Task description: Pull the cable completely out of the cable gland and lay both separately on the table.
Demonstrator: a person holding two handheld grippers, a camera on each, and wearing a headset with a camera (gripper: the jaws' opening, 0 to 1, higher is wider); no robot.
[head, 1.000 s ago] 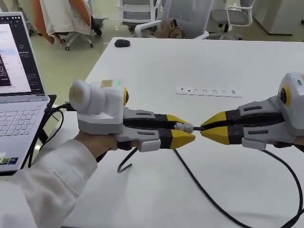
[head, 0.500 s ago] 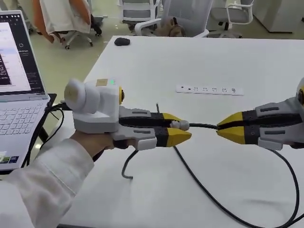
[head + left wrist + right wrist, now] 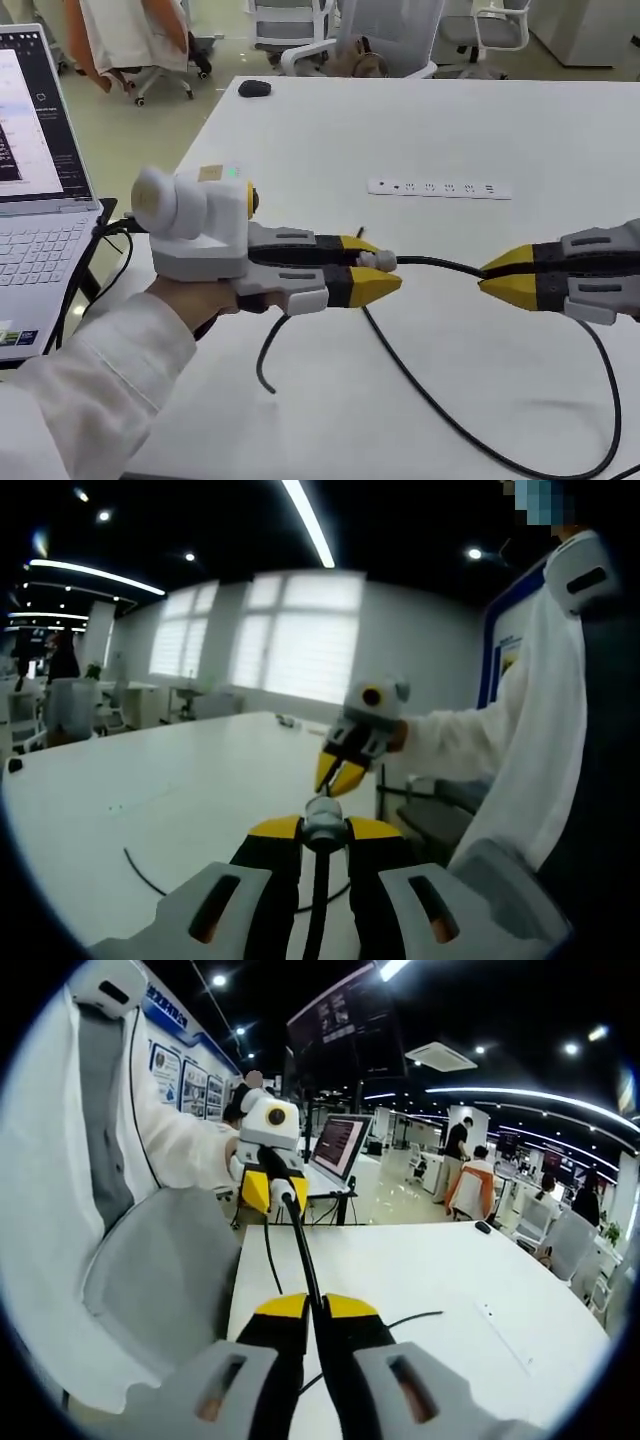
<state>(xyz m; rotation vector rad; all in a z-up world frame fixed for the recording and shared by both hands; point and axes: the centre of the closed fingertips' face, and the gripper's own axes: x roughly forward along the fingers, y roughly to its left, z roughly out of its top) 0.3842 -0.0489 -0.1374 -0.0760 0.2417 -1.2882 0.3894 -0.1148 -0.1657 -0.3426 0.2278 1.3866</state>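
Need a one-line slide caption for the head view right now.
Left gripper holds the cable gland, right gripper the black cable, above the white table.

right gripper (image 3: 489,277) cut off at 3 o'clock, laptop (image 3: 40,235) at 9 o'clock, cable gland (image 3: 378,262) half hidden inside the left gripper (image 3: 388,273).

Cable gland (image 3: 378,262): we see a small pale grey fitting, held sideways above the table (image 3: 520,130), clamped at the tips of the left gripper (image 3: 388,274).
Cable (image 3: 436,264): black, threaded through the gland. We see one stretch hanging in the air across to the right gripper (image 3: 487,277), which pinches it; the rest trails in loops on the table.
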